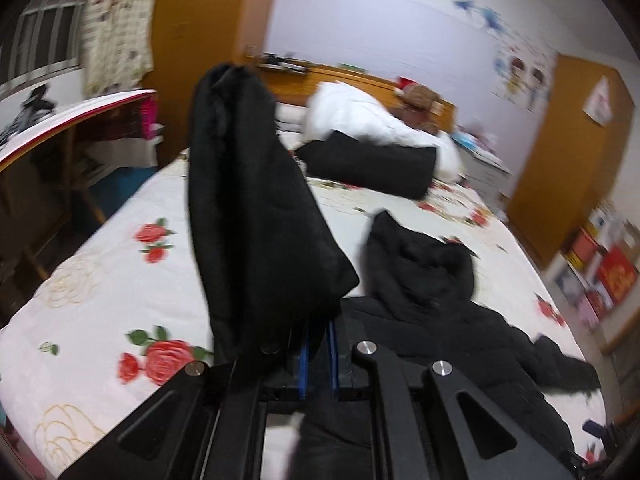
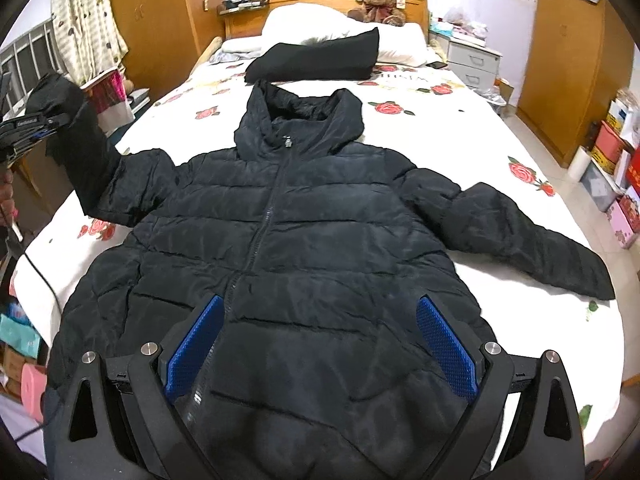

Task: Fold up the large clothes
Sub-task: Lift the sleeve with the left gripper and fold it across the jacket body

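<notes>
A black hooded puffer jacket (image 2: 304, 232) lies front up and zipped on the rose-print bed (image 2: 480, 152), hood toward the headboard. Its right-hand sleeve (image 2: 520, 232) is spread flat. My left gripper (image 1: 318, 354) is shut on the other sleeve (image 1: 256, 208) and holds it lifted above the bed's left side; it also shows in the right wrist view (image 2: 36, 128). My right gripper (image 2: 320, 352) is open and empty, hovering over the jacket's lower front. The jacket's body shows in the left wrist view (image 1: 432, 312).
A folded black garment (image 2: 320, 60) lies near the white pillows (image 2: 340, 24) and a teddy bear (image 2: 380, 2) at the headboard. A desk (image 1: 60, 128) stands left of the bed. Drawers (image 2: 474, 62), a wardrobe (image 2: 568, 60) and stacked boxes (image 2: 616, 168) stand to the right.
</notes>
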Demonstrator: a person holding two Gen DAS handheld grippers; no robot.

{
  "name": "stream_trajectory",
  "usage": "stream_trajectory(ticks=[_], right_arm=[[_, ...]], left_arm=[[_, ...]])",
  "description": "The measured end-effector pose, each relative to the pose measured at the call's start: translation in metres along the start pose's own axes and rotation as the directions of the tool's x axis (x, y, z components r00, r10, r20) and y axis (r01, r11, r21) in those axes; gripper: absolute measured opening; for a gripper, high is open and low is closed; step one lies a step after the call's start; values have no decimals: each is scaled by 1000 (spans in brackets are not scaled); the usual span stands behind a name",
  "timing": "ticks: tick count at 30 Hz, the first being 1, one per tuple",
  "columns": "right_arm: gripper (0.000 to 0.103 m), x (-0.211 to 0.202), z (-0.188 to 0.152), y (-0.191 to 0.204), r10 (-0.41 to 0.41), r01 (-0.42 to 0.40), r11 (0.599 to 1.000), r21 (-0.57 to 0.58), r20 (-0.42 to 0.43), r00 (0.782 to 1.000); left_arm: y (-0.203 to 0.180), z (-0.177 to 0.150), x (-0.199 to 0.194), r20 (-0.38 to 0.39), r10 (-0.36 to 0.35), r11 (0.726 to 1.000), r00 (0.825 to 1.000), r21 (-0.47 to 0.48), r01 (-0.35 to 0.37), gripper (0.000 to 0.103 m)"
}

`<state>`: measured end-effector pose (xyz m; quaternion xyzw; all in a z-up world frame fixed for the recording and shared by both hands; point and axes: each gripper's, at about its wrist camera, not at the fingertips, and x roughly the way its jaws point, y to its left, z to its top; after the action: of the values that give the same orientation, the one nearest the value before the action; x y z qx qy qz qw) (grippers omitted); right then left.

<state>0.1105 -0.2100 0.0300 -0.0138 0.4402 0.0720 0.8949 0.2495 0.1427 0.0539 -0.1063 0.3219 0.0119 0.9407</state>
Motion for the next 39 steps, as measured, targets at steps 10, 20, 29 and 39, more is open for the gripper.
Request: stream_trajectory(ticks=[10,20,29,39], right_arm=[[97,-5,-21,-46,0,1,996,94,-5,1000],[97,16,-29,-80,0,5,988,152,-35,999],[97,38,-31,-103,-6,19,980,199,-66,998],[97,27,-2,-85,13,-15,988,154,13,1000]], left_arm=[[-102,-40,36,-125,-172,984,977,33,177,8],[-177,-90,117,-303,-270,957,914,22,290,8],[-200,-102,142,-398,-459,880,795,-81,468,51],[-82,-35,84,-176,-236,972,956,-24,235,55]])
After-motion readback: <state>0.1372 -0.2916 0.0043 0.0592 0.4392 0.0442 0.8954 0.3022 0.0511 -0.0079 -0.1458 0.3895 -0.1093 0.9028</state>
